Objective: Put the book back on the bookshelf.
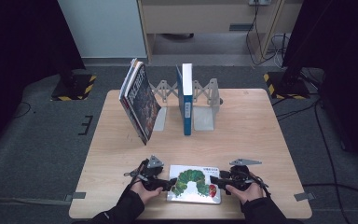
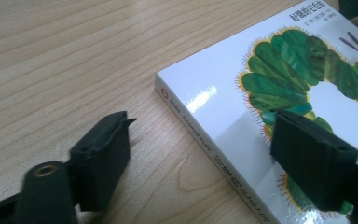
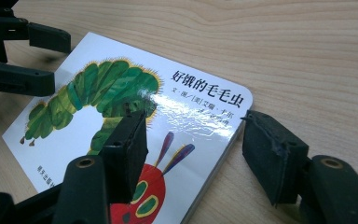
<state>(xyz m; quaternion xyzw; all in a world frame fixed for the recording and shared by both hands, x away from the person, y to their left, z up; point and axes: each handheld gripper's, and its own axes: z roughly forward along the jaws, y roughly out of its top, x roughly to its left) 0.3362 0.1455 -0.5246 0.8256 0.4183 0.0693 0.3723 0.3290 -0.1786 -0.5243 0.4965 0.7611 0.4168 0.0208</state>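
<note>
Book with a caterpillar lies flat at the table's near edge. Left gripper and right gripper sit wide open at its sides, holding nothing. Lifting looks not yet done. Farther back, more books stand in a rack.

Leaning books and upright blue book in bookends.

You wear dark, long sleeves down to the wrists. Your left gripper and right gripper are matte black, with blocky rubbery jaws, brass-ringed screw holes in the arms, a grey three-cornered plate on top, and thin black cables trailing.
</note>
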